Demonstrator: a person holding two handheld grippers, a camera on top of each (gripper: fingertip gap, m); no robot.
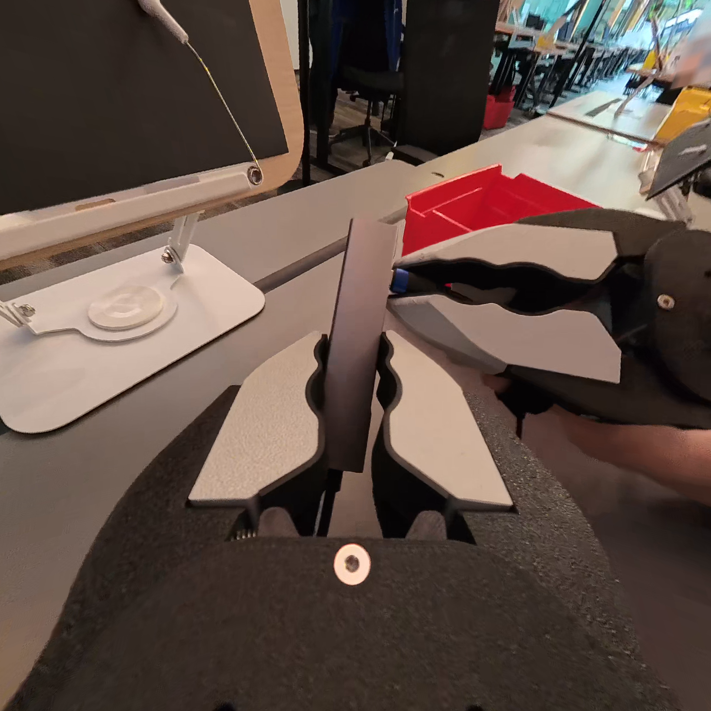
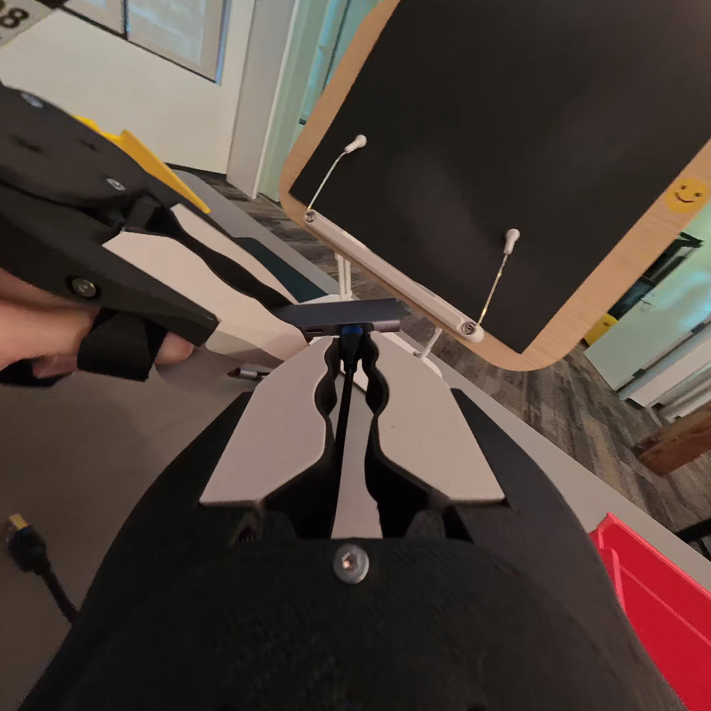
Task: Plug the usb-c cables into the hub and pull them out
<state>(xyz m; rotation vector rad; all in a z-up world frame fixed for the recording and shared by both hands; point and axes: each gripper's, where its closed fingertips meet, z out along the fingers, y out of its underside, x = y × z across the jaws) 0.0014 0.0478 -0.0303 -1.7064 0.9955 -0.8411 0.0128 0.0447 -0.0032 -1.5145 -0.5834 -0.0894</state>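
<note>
My left gripper (image 1: 352,340) is shut on a dark grey USB hub (image 1: 363,327) and holds it above the table, its far end sticking out past the fingertips. My right gripper (image 2: 349,346) is shut on a black USB-C cable with a blue-ringed plug (image 2: 351,334). The plug meets the hub's side (image 2: 338,314), next to a free port (image 2: 314,331). In the left wrist view the right gripper (image 1: 394,282) comes in from the right with the blue plug (image 1: 398,277) against the hub's edge. A second black cable with a gold tip (image 2: 23,534) lies on the table at lower left.
A black board in a wooden frame (image 1: 115,96) on a white stand with a flat base (image 1: 127,331) stands at the left on the grey table (image 1: 96,442). A red bin (image 1: 481,211) sits behind the grippers. A small metal plug (image 2: 246,372) lies on the table. Less than 4 cm separates the two grippers' tips.
</note>
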